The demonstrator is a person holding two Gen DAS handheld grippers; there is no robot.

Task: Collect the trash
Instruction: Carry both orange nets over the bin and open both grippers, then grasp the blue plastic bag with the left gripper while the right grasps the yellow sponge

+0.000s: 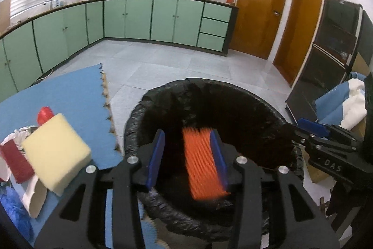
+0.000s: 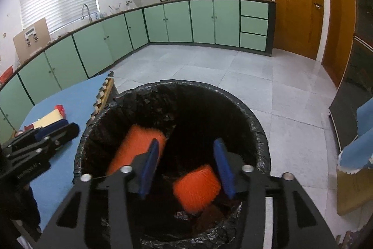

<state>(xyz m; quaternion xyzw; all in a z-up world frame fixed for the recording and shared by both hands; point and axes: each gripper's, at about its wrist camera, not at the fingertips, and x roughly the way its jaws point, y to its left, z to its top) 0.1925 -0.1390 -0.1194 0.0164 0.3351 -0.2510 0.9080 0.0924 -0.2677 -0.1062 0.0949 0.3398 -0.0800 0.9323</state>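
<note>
Orange ribbed cup [image 1: 204,169] blurred against left jaws' right pad, both jaws apart, empty

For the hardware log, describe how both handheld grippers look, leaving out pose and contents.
The left gripper and the right gripper look alike: matte black cut-out frames with slot openings, round silver bolt heads at the joints, and two flat blue finger pads. The right gripper's black body carries white "DAS" lettering, seen from the left wrist. No cables or sleeves are discernible.

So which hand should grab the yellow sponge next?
Probably left. The left gripper is open over the bin, right beside the sponge on the blue mat. The right gripper, also open, sits farther away.
</note>
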